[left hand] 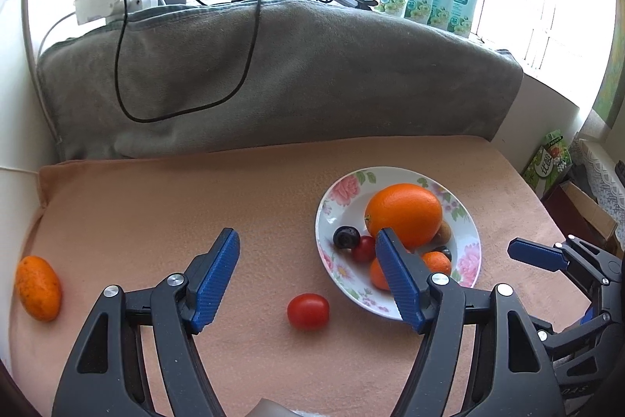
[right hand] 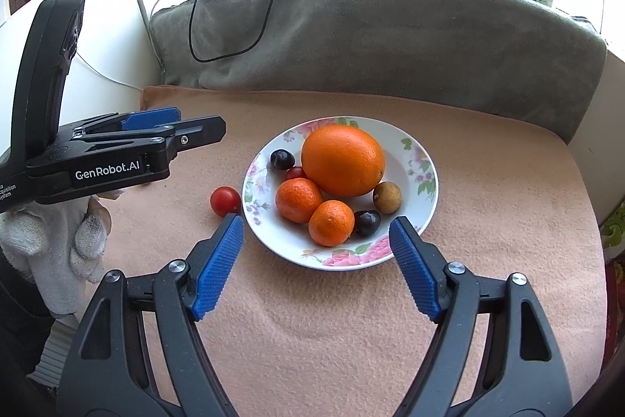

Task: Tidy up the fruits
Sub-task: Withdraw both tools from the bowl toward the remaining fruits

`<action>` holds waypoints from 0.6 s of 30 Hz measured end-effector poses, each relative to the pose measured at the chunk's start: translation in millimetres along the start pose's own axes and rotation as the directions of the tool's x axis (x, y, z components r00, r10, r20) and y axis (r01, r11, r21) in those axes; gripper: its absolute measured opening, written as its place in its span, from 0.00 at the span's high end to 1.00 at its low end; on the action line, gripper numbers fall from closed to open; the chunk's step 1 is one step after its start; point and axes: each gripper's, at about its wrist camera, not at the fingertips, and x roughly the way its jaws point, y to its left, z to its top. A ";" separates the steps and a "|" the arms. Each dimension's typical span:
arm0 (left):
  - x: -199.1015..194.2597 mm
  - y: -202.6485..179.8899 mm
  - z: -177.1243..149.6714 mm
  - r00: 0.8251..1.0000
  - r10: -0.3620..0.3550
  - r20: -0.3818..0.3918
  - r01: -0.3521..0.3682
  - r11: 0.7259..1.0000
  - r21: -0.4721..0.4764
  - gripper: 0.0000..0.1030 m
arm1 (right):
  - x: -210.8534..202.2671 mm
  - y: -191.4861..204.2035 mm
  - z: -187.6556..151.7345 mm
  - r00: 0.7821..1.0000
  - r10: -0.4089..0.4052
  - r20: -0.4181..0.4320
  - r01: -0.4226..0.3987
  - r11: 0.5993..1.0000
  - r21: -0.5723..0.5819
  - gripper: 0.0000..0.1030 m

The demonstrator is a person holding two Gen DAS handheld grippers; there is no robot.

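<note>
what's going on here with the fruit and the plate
A person with a gripper in each hand is gathering fruit onto a floral plate. It already holds a big orange, two mandarins, dark berries and a few small fruits. A cherry tomato and a small orange fruit are still on the cloth. The left gripper and right gripper are both open and empty.
</note>
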 end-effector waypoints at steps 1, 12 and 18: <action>-1.1 2.8 -1.5 1.000 0.004 -0.003 -0.004 1.000 -0.003 0.30 | -1.2 1.3 0.6 1.000 0.001 0.003 -0.001 1.000 0.000 0.23; -25.8 40.6 -24.4 0.999 0.054 0.004 -0.053 0.998 -0.039 0.30 | -3.7 31.9 -1.1 0.999 0.051 0.005 -0.051 0.999 -0.018 0.23; -39.5 64.5 -34.7 0.997 0.078 0.009 -0.077 0.995 -0.069 0.30 | 0.5 48.7 -2.3 0.996 0.090 -0.003 -0.090 0.996 -0.027 0.23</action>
